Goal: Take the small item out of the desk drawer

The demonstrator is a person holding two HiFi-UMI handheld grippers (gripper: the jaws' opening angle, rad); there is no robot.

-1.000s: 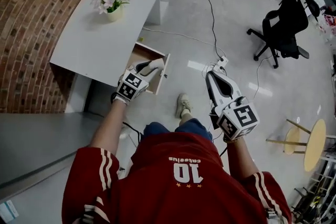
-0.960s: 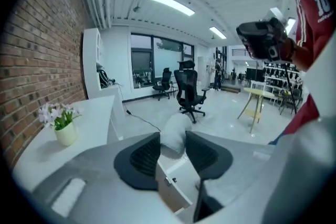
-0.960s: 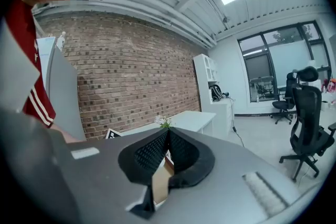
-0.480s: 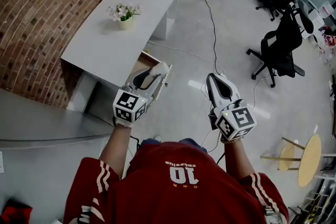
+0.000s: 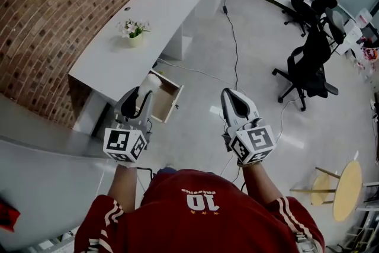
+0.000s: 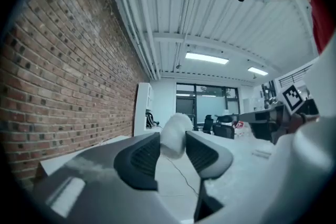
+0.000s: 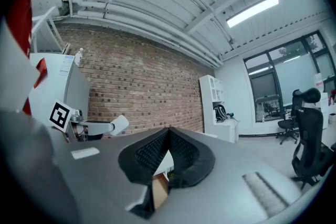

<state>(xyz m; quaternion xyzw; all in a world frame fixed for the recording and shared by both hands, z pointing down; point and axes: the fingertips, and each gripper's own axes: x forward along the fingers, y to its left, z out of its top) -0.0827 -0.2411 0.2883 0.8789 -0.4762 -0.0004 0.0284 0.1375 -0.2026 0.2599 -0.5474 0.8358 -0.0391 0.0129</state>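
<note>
L gripper [image 6: 172, 145] clamps a white, rounded, maybe fluffy item [image 6: 176, 129].

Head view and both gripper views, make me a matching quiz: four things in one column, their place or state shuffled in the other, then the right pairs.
Things:
1. drawer
2. flower pot
3. left gripper
4. right gripper

Place or state:
A. jaws together, nothing between them
B. pulled open below the desktop
C. standing on the desk
D. closed on a white item

Pairs: 1-B, 2-C, 3-D, 4-A
</note>
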